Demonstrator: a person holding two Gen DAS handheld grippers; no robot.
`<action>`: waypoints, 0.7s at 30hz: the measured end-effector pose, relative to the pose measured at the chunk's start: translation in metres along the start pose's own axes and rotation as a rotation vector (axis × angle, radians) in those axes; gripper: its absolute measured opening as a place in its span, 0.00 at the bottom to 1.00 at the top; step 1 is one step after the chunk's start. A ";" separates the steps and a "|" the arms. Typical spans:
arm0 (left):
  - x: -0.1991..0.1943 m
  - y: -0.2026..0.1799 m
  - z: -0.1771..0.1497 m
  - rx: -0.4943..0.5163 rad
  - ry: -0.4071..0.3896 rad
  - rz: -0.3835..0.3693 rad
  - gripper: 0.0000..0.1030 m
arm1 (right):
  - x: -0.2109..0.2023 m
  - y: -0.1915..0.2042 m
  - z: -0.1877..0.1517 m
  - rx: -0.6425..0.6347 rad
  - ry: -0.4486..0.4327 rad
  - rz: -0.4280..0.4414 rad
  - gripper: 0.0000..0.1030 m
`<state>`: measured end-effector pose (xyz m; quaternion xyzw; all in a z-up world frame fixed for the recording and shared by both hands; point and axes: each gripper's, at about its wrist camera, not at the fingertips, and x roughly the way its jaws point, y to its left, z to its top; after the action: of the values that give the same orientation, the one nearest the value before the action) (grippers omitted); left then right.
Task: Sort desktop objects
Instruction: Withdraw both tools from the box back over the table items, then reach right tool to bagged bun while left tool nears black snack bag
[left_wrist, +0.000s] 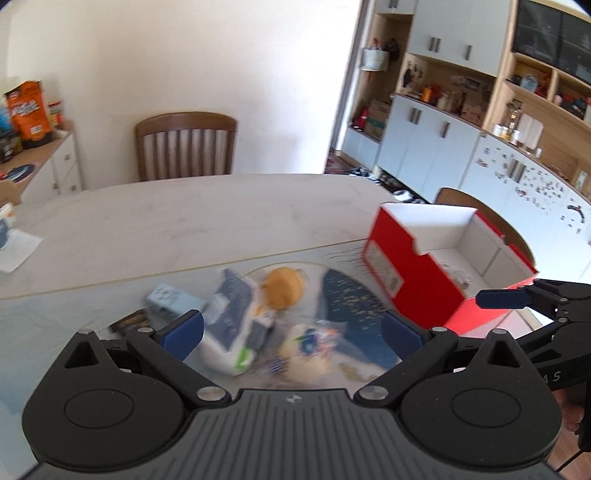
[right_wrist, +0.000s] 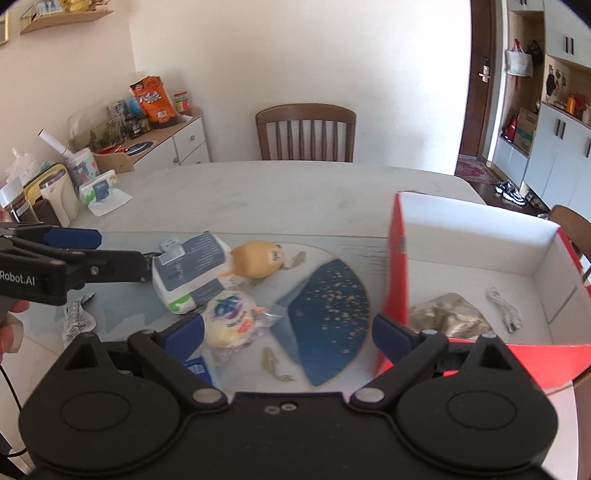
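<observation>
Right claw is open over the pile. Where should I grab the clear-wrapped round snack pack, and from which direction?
Judging from the right wrist view, take the snack pack across its rounded body, coming straight down from above with the right claw. The tissue pack crowds its far-left side, so a side approach looks blocked; the crinkled wrapper tail at right seems too flimsy.

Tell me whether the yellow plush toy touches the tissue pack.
Touching. The right wrist view shows the yellow plush toy pressed against the tissue pack, no gap between them.

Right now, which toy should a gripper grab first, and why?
Probably lower the open right gripper onto the wrapped round snack. It lies nearest between those fingers, on top of nothing, and the red box stands open just beside it.
</observation>
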<state>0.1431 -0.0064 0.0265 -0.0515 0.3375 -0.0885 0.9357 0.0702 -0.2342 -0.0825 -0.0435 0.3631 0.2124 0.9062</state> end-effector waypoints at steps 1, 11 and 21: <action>-0.002 0.006 -0.003 -0.010 -0.002 0.013 1.00 | 0.002 0.004 0.000 -0.006 0.002 -0.004 0.94; -0.013 0.059 -0.033 -0.114 0.026 0.158 1.00 | 0.029 0.033 0.000 -0.019 0.005 -0.015 0.94; -0.007 0.078 -0.056 -0.112 0.056 0.159 0.99 | 0.048 0.046 -0.002 -0.036 0.029 -0.021 0.94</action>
<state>0.1122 0.0690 -0.0246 -0.0742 0.3711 0.0037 0.9256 0.0810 -0.1759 -0.1128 -0.0668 0.3717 0.2085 0.9021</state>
